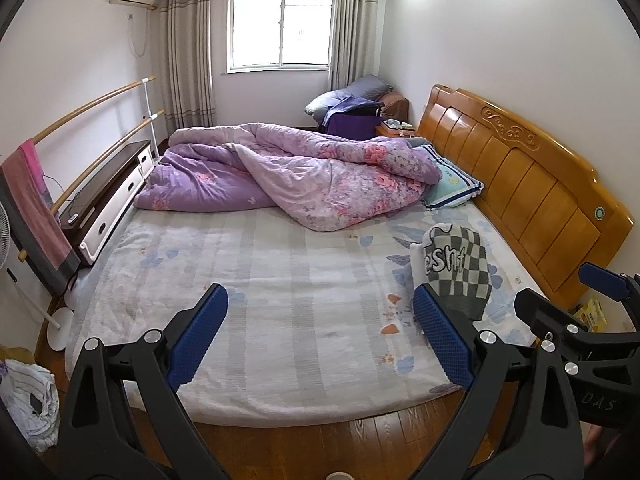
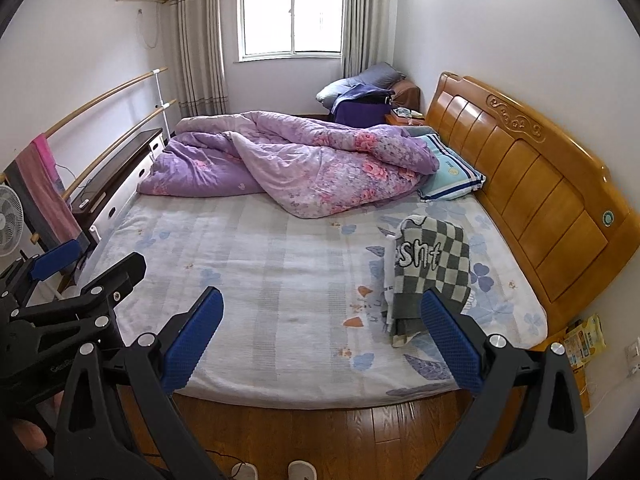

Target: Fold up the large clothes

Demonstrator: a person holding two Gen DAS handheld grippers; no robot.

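Left wrist view: left gripper spread wide, gripping nothing, above the near bed edge; folded checkered garment lies on the right, near the headboard. Right wrist view: right gripper likewise wide, unloaded; garment beyond its right finger, purple quilt bunched far.

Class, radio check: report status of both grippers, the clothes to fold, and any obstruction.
Left gripper open, empty, short of the bed. Right gripper open, empty. Checkered garment already folded on sheet near headboard. Purple quilt bunched at far side, not in the way.
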